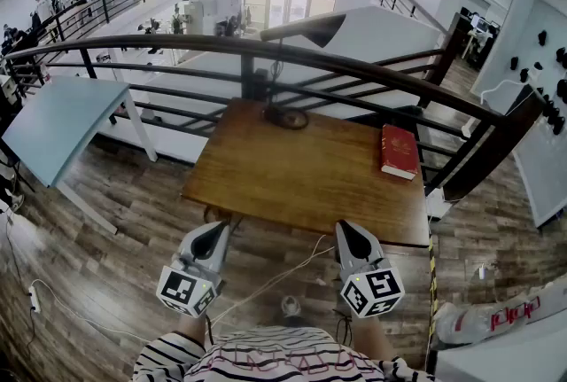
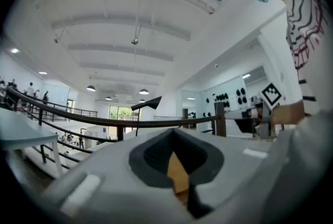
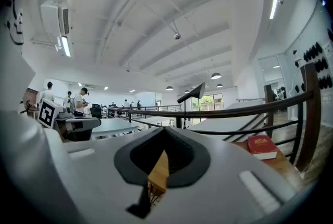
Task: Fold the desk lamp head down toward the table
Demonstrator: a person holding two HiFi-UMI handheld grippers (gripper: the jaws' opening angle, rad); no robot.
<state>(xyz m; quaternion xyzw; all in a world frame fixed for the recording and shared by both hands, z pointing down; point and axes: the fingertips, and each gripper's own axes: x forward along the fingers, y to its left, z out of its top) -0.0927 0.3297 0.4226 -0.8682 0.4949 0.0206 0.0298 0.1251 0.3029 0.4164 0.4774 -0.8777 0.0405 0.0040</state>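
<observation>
Our left claw (image 1: 211, 240) and right claw (image 1: 354, 240) are closed on nothing, just before the bench (image 1: 301, 181). The lamp (image 1: 285, 116) stands at its far edge. Its head (image 1: 314, 28) looks light, the hinge probably stiff, so we'd press on the head.

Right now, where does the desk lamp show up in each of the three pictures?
Head view: desk lamp top centre, its dark head above the rail.
Left gripper view: desk lamp small, just left of centre.
Right gripper view: desk lamp just right of centre.
Shared landmark: the dark railing crossing behind its stem.
</observation>
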